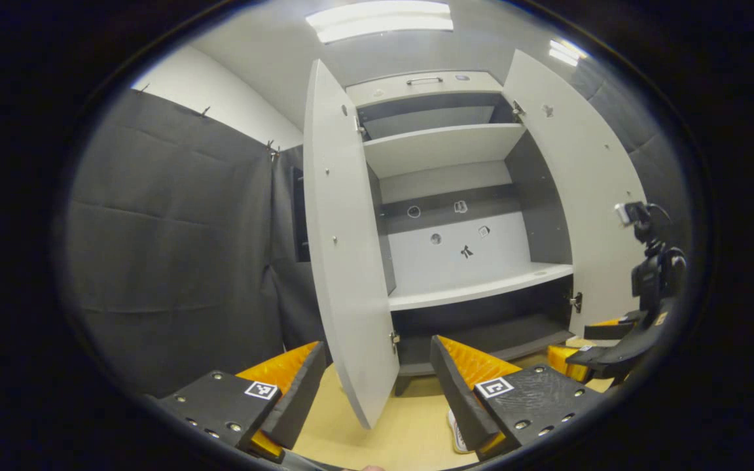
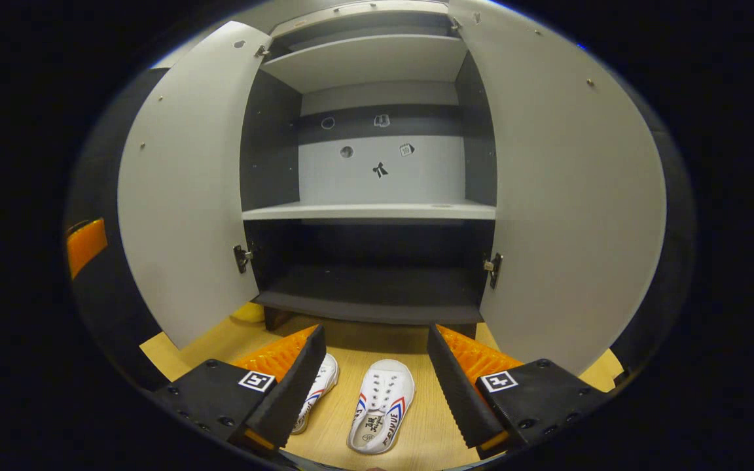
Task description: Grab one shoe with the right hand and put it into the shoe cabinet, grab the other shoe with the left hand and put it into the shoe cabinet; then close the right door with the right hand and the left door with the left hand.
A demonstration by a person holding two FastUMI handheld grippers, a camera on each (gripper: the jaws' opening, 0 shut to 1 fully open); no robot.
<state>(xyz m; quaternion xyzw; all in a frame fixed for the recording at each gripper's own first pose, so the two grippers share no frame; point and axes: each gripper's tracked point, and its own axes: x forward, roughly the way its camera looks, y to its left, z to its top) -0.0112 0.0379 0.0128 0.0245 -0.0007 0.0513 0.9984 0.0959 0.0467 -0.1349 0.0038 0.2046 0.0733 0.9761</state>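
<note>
Right gripper (image 2: 374, 366) wide open above two shoes (image 2: 380, 405) (touching neither), left gripper (image 1: 377, 379) wide, empty.

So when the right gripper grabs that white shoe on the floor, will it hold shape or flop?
The right-hand white shoe looks like a low canvas sneaker, so its upper probably squashes between the jaws while the flat sole stays fairly stiff. It seems light. Lying flat on the wooden floor, it will likelier slide than roll.
</note>
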